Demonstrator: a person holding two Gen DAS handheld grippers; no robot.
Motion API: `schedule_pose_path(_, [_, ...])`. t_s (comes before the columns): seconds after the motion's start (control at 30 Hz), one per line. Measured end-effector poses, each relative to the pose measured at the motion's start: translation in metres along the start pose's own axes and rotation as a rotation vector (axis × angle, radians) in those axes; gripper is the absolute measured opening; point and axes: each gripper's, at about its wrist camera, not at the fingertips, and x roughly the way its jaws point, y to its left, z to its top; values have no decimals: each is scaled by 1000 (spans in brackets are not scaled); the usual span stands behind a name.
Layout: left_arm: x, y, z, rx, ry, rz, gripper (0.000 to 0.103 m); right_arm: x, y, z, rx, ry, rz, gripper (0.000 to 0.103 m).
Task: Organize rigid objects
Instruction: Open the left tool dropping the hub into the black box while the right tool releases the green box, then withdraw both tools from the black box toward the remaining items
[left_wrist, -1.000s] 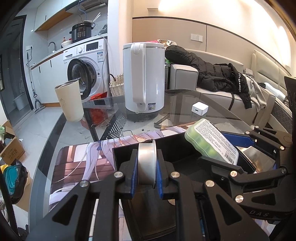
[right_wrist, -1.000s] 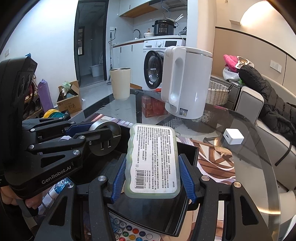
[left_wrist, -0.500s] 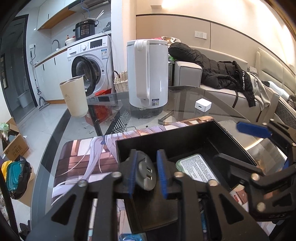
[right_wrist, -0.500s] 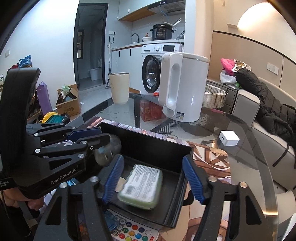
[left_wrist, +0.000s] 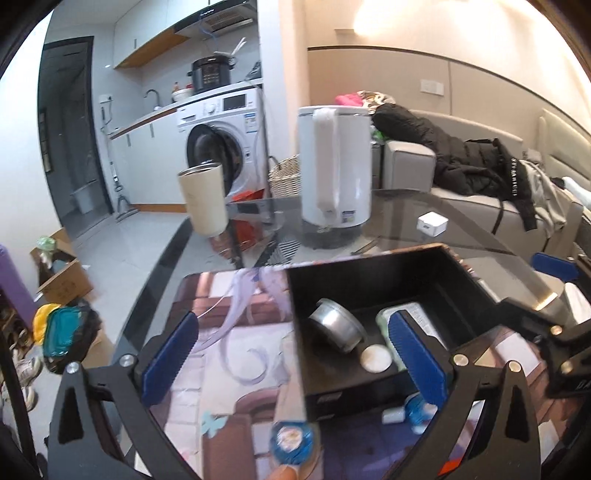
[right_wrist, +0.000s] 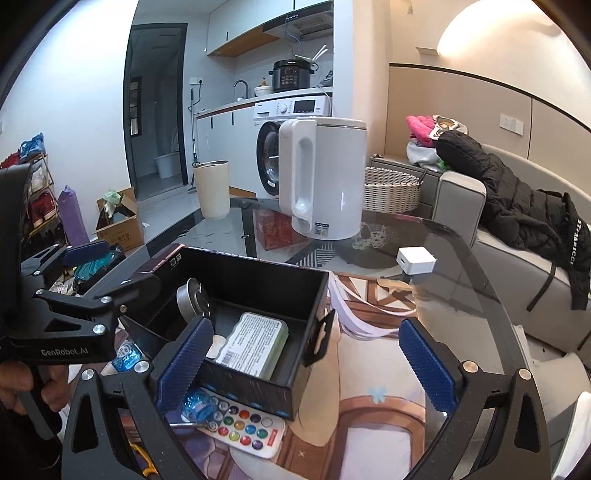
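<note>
A black open box (left_wrist: 373, 273) (right_wrist: 258, 284) sits on the printed mat. Inside lie a round metal piece (left_wrist: 338, 329) (right_wrist: 192, 300), a pale green labelled case (right_wrist: 255, 343) (left_wrist: 415, 314) and a small white disc (left_wrist: 376, 357). My left gripper (left_wrist: 291, 358) is open and empty, above the box's left front corner. My right gripper (right_wrist: 303, 369) is open and empty, above the box's right front corner. A blue round item (left_wrist: 291, 439) lies on the mat near my left gripper.
A white kettle (right_wrist: 325, 181), a beige cup (right_wrist: 212, 188) and a small white cube (right_wrist: 415, 260) stand on the glass table (right_wrist: 443, 236). A remote with coloured buttons (right_wrist: 247, 428) and a blue plastic piece (right_wrist: 199, 404) lie in front of the box.
Both grippers let go: the metal piece and the green case dropped into the box. Both grippers opened wide and pulled back and up from the box.
</note>
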Motion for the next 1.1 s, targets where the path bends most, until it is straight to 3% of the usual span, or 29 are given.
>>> schedule_pose_path(0.4, [-18,21,-26,-39,27,63,103,-15,8,-23,-25,83,13,102])
schedule_pose_path(0.87, [-31,27,-46,-47,62,40,103,-26,33,-64,-110,211,88,102])
schedule_pose_path(1.1, [-29,16,-48,-1,75,27,103,-26,52,-77,-183,256,125,102])
